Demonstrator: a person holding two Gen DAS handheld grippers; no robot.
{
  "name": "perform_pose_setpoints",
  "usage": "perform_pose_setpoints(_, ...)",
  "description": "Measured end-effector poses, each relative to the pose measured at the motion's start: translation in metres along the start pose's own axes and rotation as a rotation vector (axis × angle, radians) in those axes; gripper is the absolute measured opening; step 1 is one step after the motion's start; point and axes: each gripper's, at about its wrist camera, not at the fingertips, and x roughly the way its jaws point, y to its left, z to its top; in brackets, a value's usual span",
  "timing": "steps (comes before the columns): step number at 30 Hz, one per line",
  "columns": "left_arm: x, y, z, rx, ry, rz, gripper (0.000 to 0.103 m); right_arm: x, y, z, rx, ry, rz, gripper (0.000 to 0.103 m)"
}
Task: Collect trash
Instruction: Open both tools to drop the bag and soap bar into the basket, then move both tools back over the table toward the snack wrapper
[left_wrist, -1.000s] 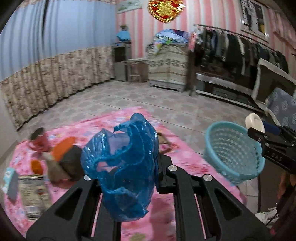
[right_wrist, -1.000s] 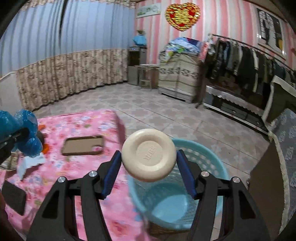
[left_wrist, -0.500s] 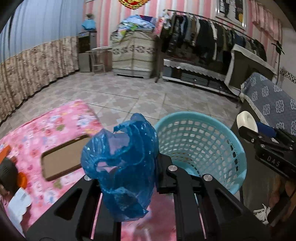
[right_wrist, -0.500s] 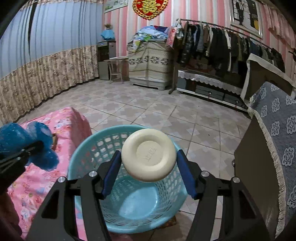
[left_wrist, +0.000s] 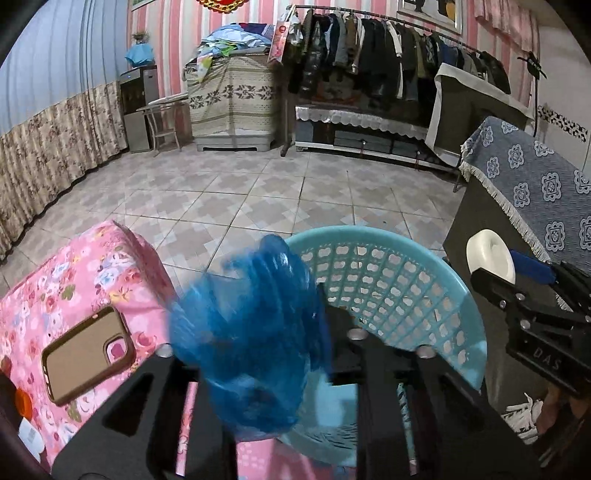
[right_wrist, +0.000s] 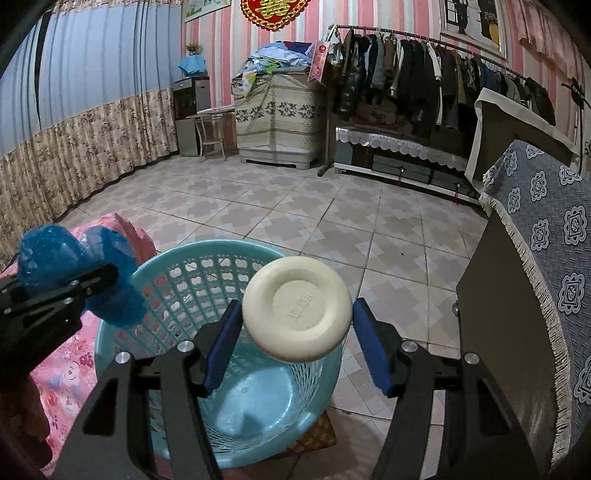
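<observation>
**Blue plastic bag (left_wrist: 251, 332): release over basket**

Centre frame, between opening left gripper (left_wrist: 258, 354) jaws, above teal basket (left_wrist: 461, 295) rim. Cream round lid (right_wrist: 297, 314) clamped in right gripper (right_wrist: 291, 345), centre of right view. Step: dropping. Next: clear jaws fully, then release lid over basket.

Place: a lived-in home bedroom
Walls: pink-and-white striped wallpaper (right_wrist: 413, 14); long blue curtain with floral border (right_wrist: 85, 96)
Storage: long rail of dark hanging coats (left_wrist: 388, 55); folded bedding heaped on a covered cabinet (right_wrist: 277, 62)
Floor: patterned beige ceramic tiles (left_wrist: 258, 188)
</observation>
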Motion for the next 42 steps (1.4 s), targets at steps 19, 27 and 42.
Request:
perform_pose_setpoints(19,-0.048,0.047,0.0,-0.095,-0.09,0.19,0.096,0.015,0.015,-0.014,-0.028,0.035,0.02,0.061)
perform_pose_setpoints(27,-0.076,0.091,-0.027,-0.2,-0.083,0.291,0.098,0.032,0.036,-0.021,-0.041,0.079,0.042,0.061)
perform_pose_setpoints(42,-0.105,0.112,-0.052,-0.243,-0.094,0.372,0.098,0.014,0.054,-0.023,-0.047,0.021,0.033,0.088)
